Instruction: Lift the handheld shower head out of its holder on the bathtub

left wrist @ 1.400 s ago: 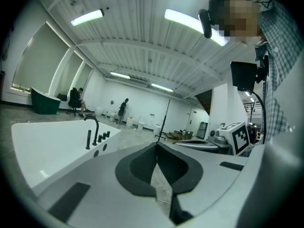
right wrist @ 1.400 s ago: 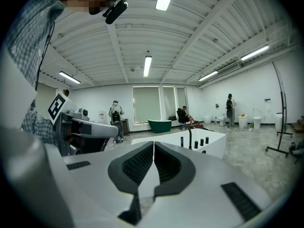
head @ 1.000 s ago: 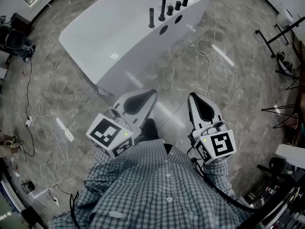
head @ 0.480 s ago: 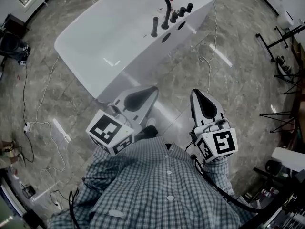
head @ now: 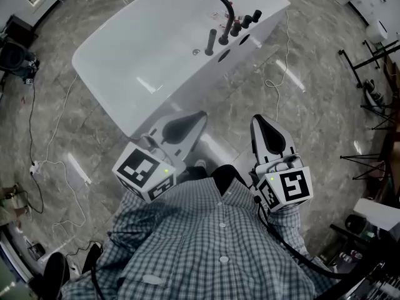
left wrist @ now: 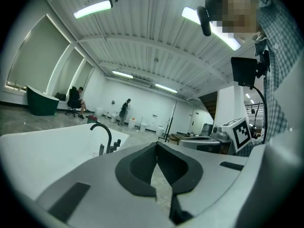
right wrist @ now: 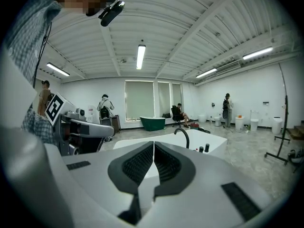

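Note:
A white bathtub [head: 131, 55] stands ahead on the grey stone floor. On its far rim are a black curved faucet [head: 220, 4], a row of black knobs [head: 247, 20] and the handheld shower head [head: 211, 43], a slim black stick upright in its holder. My left gripper [head: 200, 115] is shut and empty, its tip over the tub's near edge. My right gripper [head: 259, 119] is shut and empty too, over the floor right of the tub. Both are well short of the shower head. The faucet [left wrist: 102, 133] also shows in the left gripper view, left of the shut left gripper [left wrist: 156, 144].
White cables [head: 275, 61] trail over the floor on both sides of the tub. Black stands [head: 375, 74] line the right side. A dark green tub [right wrist: 152, 122] and several people stand far off across the room. My checked shirt fills the lower head view.
Both grippers have moved forward towards the bathtub, which now lies nearer and lower in the head view. The left tip now reaches the tub's near edge. Both stay shut.

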A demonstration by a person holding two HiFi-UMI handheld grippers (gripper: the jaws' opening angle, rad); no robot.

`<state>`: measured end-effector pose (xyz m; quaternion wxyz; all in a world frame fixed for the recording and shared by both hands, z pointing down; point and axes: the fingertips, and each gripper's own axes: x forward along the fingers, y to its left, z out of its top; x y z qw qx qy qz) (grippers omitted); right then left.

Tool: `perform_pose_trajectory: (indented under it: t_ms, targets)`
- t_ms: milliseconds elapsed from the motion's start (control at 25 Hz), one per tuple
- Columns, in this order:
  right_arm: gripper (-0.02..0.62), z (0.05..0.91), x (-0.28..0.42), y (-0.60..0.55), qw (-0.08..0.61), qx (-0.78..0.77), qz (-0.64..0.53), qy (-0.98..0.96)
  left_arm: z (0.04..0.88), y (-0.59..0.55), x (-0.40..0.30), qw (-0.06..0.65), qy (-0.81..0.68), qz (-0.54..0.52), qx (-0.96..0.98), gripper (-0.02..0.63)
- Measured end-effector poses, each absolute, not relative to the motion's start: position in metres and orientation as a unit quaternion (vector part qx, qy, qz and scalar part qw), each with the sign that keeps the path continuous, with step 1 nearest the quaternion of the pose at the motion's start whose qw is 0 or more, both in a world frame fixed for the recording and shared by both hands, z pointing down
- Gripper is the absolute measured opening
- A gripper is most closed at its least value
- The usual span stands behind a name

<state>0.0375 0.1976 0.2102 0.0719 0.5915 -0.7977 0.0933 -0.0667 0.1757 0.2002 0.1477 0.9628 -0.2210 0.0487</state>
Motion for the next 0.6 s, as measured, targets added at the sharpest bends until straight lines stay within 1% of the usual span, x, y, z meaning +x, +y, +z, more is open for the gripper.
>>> perform_pose_trajectory:
  t_ms: [240, 600]
  targets:
    - [0.018, 0.211, 0.04, 0.186, 0.091, 0.591, 0.083, -0.797, 0.201, 0.162, -0.07, 0.148, -0.229, 0.043, 0.961, 0.009]
    - [0.018, 0.216, 0.046, 0.15, 0.084, 0.571, 0.086, -0.812, 0.205, 0.135, -0.064, 0.141, -0.249, 0.053, 0.957, 0.009]
